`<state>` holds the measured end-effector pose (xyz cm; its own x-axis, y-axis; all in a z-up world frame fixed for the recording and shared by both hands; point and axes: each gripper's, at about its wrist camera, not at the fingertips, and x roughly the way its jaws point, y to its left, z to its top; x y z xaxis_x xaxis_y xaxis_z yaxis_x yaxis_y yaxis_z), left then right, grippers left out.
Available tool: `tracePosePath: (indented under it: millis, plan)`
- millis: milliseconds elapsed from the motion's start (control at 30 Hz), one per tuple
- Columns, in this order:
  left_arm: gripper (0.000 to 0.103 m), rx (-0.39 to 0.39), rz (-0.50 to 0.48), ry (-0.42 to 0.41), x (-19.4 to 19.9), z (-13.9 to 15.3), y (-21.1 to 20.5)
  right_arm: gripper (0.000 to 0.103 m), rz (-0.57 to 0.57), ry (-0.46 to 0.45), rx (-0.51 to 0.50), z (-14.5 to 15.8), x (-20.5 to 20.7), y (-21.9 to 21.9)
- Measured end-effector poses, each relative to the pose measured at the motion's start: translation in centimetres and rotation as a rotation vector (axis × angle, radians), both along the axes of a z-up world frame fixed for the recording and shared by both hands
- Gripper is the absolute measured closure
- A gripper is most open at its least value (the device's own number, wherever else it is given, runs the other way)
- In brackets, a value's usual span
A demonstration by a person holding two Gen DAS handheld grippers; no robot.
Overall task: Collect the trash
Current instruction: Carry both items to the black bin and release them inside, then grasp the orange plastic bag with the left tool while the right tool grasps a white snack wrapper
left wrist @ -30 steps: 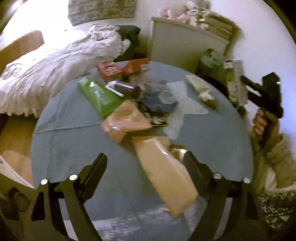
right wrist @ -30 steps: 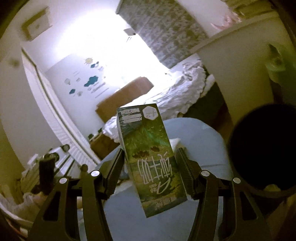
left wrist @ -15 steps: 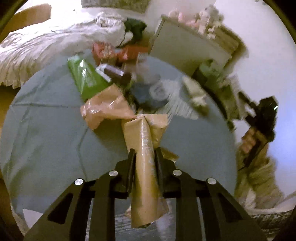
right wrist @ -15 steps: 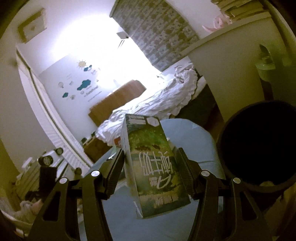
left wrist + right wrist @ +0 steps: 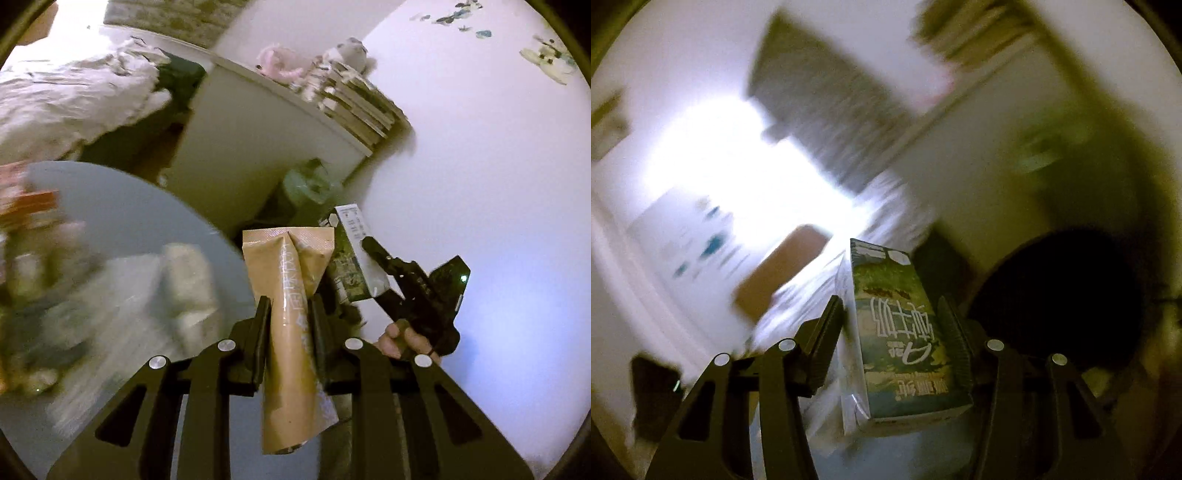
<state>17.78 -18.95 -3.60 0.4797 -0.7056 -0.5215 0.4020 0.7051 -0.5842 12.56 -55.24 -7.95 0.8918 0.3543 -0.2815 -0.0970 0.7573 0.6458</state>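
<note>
My left gripper (image 5: 290,306) is shut on a tan paper pouch (image 5: 291,332) and holds it lifted past the right edge of the round grey table (image 5: 122,221). My right gripper (image 5: 890,314) is shut on a green milk carton (image 5: 897,332), beside the dark opening of a black bin (image 5: 1060,295) at its right. In the left wrist view the right gripper (image 5: 373,251) with the carton (image 5: 351,254) shows just right of the pouch. More trash (image 5: 74,280) lies blurred on the table.
A white cabinet (image 5: 258,140) with stacked books and plush toys stands behind the table. A bed with rumpled white bedding (image 5: 62,99) is at the far left. A green bag (image 5: 310,181) sits by the cabinet. The right wrist view is motion-blurred.
My left gripper closed on the tan pouch, lifted it and swung right off the table. My right gripper, still holding the carton, moved closer to the black bin.
</note>
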Motion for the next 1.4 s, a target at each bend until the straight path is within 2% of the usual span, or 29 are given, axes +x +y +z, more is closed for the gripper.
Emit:
tracePosePath:
  millis: [67,167,300,467,500,533,567,667,833,967,1067,1167,1233,1300,1400]
  plan:
    - [0.081,0.015,-0.015,0.002,2.2,-0.6,-3.1,0.049,-0.105,0.068,-0.061,-0.8,1.3,-1.5]
    - [0.081,0.053,-0.041,0.023,5.3,-2.2,-8.2,0.049,-0.174,0.198,-0.147,-3.4,3.7,-2.5]
    - [0.081,0.125,-0.079,0.071,8.5,-4.9,-13.3,0.050,-0.163,0.322,-0.155,-6.4,5.5,-2.8]
    - [0.077,0.224,-0.101,0.129,10.4,-7.3,-16.6,0.050,-0.162,0.368,-0.182,-7.6,6.1,-2.5]
    - [0.073,0.244,-0.100,0.138,10.4,-7.8,-16.7,0.050,-0.163,0.372,-0.188,-7.7,6.2,-2.5]
    - [0.064,0.270,-0.098,0.147,10.4,-8.3,-16.6,0.050,-0.162,0.376,-0.188,-8.1,6.2,-3.3]
    - [0.051,0.288,-0.093,0.151,10.5,-8.5,-16.6,0.050,-0.160,0.382,-0.184,-8.4,6.2,-3.4]
    - [0.026,0.318,-0.073,0.125,10.4,-8.6,-16.1,0.050,-0.155,0.398,-0.166,-8.4,6.7,-3.5]
    - [0.026,0.287,-0.075,0.102,9.2,-7.2,-15.0,0.048,-0.153,0.387,-0.170,-7.7,5.9,-2.9]
    - [0.026,0.256,-0.069,0.042,6.4,-4.6,-12.8,0.032,-0.164,0.359,-0.166,-7.5,5.4,-2.3]
    - [0.025,0.238,-0.039,-0.007,3.4,-2.6,-9.5,0.032,-0.154,0.331,-0.162,-7.0,5.1,-1.6]
    - [0.022,0.250,0.031,-0.055,0.2,-0.7,-4.8,0.032,-0.117,0.258,-0.180,-5.8,4.1,0.0]
    - [0.021,0.280,0.100,-0.084,-2.1,0.1,-0.4,0.032,-0.048,0.185,-0.224,-4.4,2.9,2.2]
    - [0.021,0.345,0.190,-0.103,-3.9,0.1,3.9,0.031,0.035,0.128,-0.265,-3.1,1.6,4.7]
    - [0.014,0.447,0.322,-0.097,-5.6,-0.8,9.9,0.024,0.154,0.068,-0.287,-1.2,-0.2,8.5]
